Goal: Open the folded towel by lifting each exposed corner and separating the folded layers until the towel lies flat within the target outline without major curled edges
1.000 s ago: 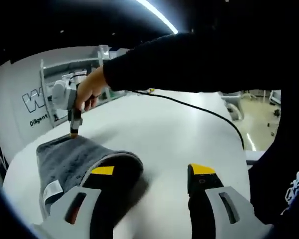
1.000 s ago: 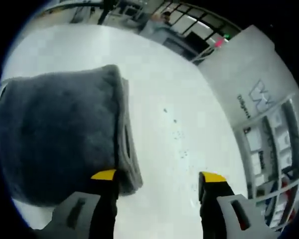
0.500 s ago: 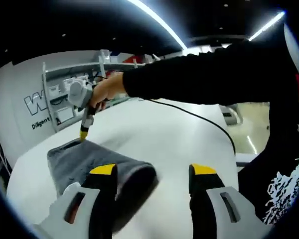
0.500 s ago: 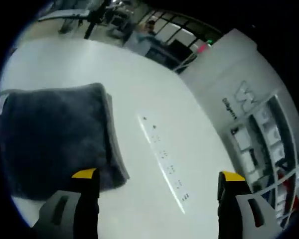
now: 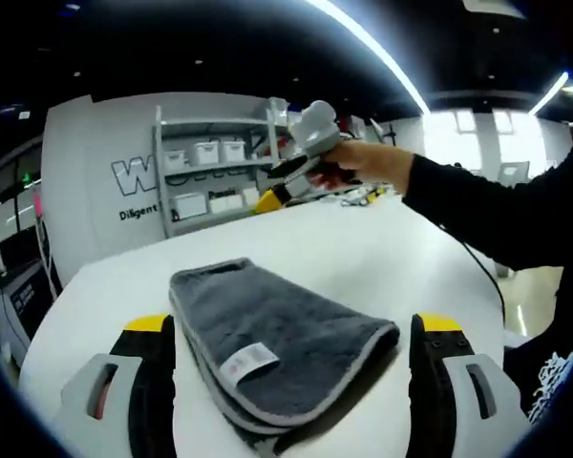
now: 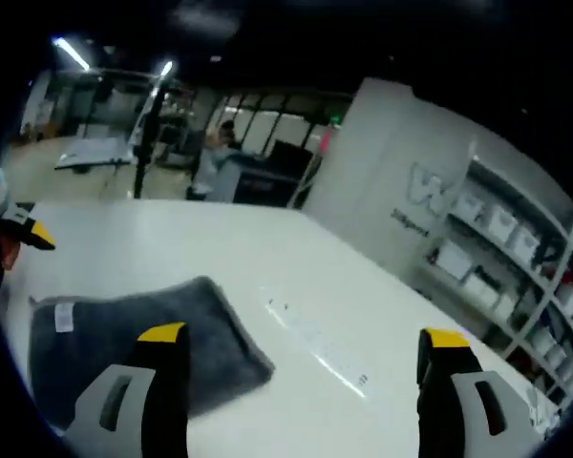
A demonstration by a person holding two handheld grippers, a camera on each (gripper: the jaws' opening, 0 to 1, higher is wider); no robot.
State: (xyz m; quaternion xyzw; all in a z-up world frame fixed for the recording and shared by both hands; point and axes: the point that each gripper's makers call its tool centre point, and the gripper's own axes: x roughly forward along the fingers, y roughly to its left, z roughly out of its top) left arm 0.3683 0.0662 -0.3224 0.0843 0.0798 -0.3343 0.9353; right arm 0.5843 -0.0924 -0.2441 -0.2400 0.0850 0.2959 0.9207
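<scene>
In the left gripper view the left gripper (image 5: pixel 291 334) has its yellow-tipped jaws spread wide, nothing between them in grip. Lying flat on the white table (image 5: pixel 411 262) between and just beyond those jaws is the folded dark grey terry towel (image 5: pixel 272 334), its layers stacked with pale piped edges showing along the near side. Its long axis runs diagonally in this view, from a squared far corner at upper left to a rounded fold at lower right. A small white sewn label (image 5: pixel 247 362) sits on the top layer near the closest edge; its print is too small to read. Behind, on the left, a white wall panel (image 5: pixel 95 205) carries a large outlined "W" cut off by a shelf unit with white bins (image 5: pixel 215 172), and below it a line of writing beginning "Diligent". To the right, the right gripper (image 5: pixel 270 196) is held above the table beyond the towel, apart from it, by a hand (image 5: pixel 358 162) in a black sleeve; whether its jaws are apart or together cannot be told here.

In the right gripper view the right gripper's own jaws stand wide apart, empty, with the towel at lower left.
</scene>
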